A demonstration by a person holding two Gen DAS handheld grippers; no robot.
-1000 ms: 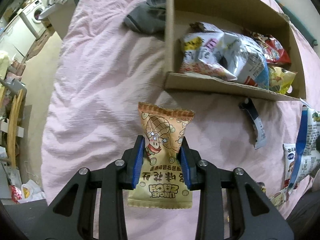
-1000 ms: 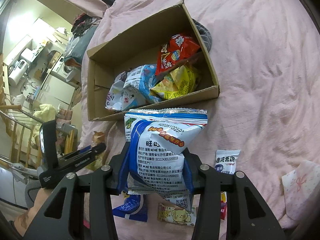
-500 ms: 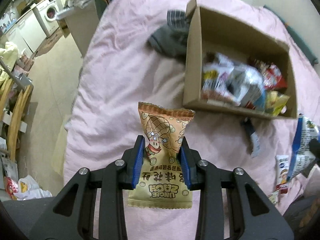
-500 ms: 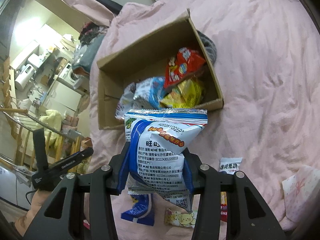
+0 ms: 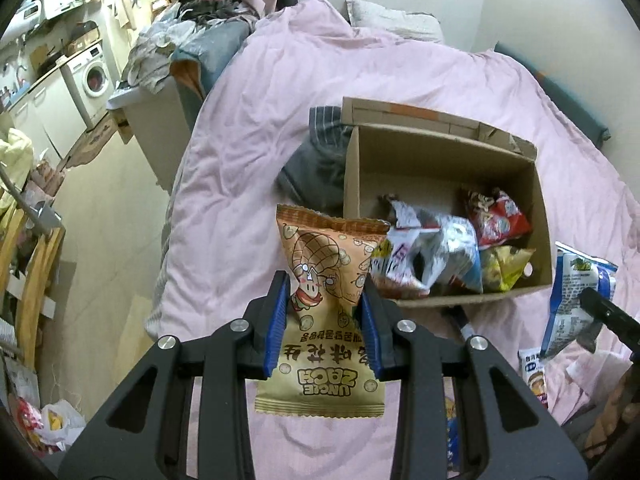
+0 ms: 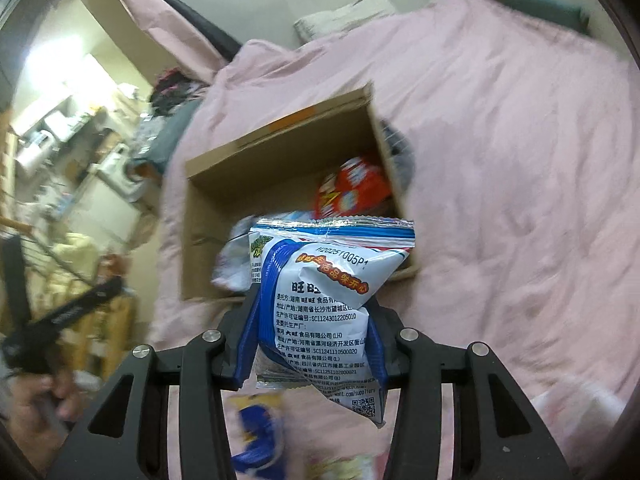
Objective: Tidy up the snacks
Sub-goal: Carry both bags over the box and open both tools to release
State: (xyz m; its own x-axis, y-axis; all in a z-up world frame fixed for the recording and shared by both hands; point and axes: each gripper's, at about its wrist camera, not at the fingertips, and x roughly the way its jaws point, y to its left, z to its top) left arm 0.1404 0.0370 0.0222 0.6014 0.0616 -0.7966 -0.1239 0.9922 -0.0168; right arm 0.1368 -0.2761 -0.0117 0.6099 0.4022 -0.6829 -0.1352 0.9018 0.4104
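My left gripper (image 5: 322,300) is shut on an orange peanut snack packet (image 5: 324,276), held upright in the air over the pink bed. The open cardboard box (image 5: 352,176) lies beyond it to the right, with several snack bags (image 5: 440,256) piled at its near side. My right gripper (image 6: 312,316) is shut on a blue and white snack bag (image 6: 324,276), raised in front of the same cardboard box (image 6: 280,156). That bag and gripper also show at the right edge of the left wrist view as the blue and white bag (image 5: 576,296).
A grey striped garment (image 5: 316,160) lies against the box's far left side. Loose snack packets (image 5: 532,372) lie on the pink bedspread (image 5: 248,152) near me. The bed's left edge drops to the floor (image 5: 104,216), with a washing machine (image 5: 90,76) and clutter beyond.
Both grippers have risen with their packets and tilted up, so the box looks smaller and farther, and more of the room shows. The right wrist view is now blurred.
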